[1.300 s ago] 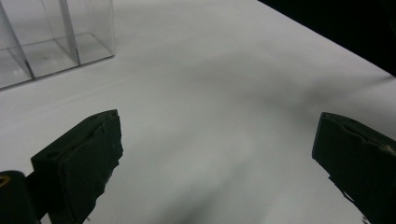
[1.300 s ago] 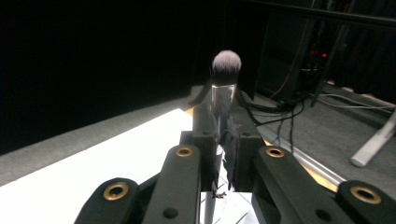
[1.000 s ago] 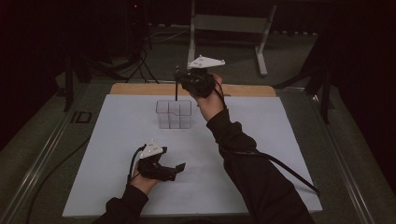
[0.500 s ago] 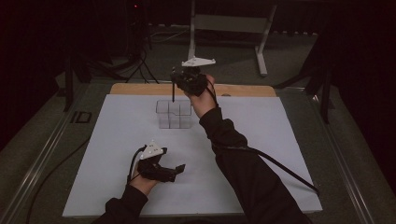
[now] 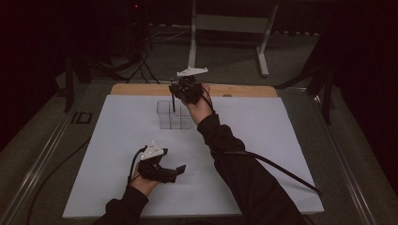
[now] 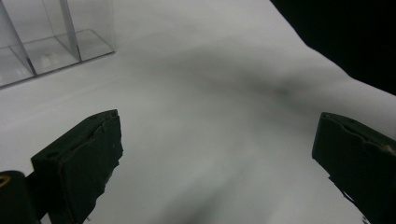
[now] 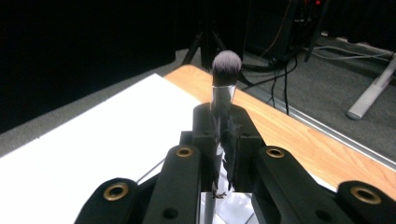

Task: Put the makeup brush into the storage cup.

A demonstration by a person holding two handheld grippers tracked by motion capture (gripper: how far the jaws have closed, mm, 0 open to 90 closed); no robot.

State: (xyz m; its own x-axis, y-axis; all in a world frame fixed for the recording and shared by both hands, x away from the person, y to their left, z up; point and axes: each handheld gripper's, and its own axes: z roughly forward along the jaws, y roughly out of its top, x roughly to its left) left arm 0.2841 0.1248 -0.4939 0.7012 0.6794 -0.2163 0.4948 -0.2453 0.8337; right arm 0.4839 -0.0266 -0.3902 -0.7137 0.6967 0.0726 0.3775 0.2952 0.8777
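Note:
My right gripper [image 5: 182, 92] is raised over the far part of the white sheet, shut on a makeup brush [image 7: 226, 70]. In the right gripper view the jaws of the right gripper [image 7: 223, 140] pinch the clear ferrule, and the grey bristle head stands above them. The brush's dark handle [image 5: 173, 103] hangs down over a clear plastic organizer [image 5: 174, 117] with several compartments. My left gripper [image 5: 180, 169] lies low on the sheet near the front, open and holding nothing. In the left gripper view the left gripper [image 6: 215, 158] has its jaws wide apart, with the organizer [image 6: 46, 42] at the upper left.
A white sheet [image 5: 263, 140] covers the table, with a wooden strip [image 5: 244, 91] along its far edge. A black cable [image 5: 281, 168] trails from the right arm. A metal stand [image 5: 225, 28] and floor cables lie beyond the table.
The right hand has sunk and shifted slightly left with the brush, bringing the handle closer over the organizer. The left hand has stayed put.

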